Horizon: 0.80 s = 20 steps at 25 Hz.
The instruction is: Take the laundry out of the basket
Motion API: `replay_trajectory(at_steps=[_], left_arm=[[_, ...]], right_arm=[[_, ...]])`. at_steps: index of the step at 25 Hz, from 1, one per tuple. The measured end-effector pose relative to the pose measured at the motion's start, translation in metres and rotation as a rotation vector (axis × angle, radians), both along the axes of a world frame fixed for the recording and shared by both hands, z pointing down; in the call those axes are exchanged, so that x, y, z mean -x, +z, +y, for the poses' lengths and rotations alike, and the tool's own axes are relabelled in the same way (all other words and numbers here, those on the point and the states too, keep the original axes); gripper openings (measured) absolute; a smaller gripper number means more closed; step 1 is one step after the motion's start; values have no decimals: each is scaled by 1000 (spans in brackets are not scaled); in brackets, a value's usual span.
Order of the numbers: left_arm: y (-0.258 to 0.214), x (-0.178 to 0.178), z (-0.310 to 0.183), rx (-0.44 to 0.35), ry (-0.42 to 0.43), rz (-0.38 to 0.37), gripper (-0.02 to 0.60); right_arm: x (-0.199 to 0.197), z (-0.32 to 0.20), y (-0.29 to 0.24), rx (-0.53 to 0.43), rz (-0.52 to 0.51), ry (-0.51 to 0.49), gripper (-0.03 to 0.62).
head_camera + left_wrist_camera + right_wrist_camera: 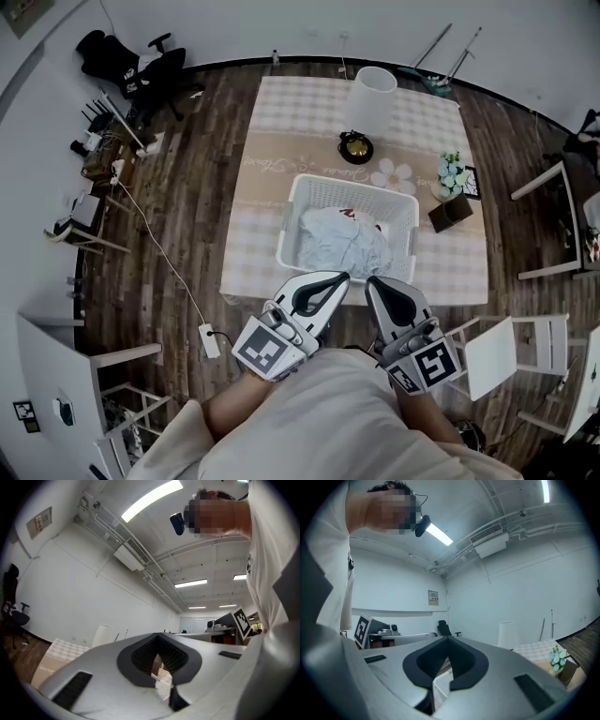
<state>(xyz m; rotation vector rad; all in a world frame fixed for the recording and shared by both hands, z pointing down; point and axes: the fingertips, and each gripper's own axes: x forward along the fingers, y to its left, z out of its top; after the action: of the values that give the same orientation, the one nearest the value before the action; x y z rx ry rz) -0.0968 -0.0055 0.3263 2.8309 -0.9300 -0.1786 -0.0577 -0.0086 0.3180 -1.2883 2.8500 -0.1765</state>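
Here both sets of jaws sit closed on nothing: the left hand-held gripper (339, 277) and the right hand-held gripper (373, 281) point at the near wall of the white basket (314, 183) on the bench (272, 122). The pale laundry (342, 246) lies bunched inside it. Going in shut, the tips would likely only shove cloth, and a snagged garment could drag the light basket toward the lamp (370, 98).

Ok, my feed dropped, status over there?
Left gripper and right gripper shut, empty, near basket. Laundry in basket, untouched. Lamp behind basket, out of the way.
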Motion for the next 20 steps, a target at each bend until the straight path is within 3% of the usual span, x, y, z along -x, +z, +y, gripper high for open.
replay_trajectory(at_steps=[9,18,19,20], left_arm=[[12,-5,-39,15,79,-23,23],[40,-23,-67,58,96,-143,58],[44,-26,-71,59,102,-158,72],[49,-28,-74,56,112,-178,78]], right_arm=[[-7,-41,12,21,12,37,21],[-29,-69,46,84,114,-14,30],[-30,-72,53,100,126,-31,40],[-29,-76,60,118,142,-53,90]])
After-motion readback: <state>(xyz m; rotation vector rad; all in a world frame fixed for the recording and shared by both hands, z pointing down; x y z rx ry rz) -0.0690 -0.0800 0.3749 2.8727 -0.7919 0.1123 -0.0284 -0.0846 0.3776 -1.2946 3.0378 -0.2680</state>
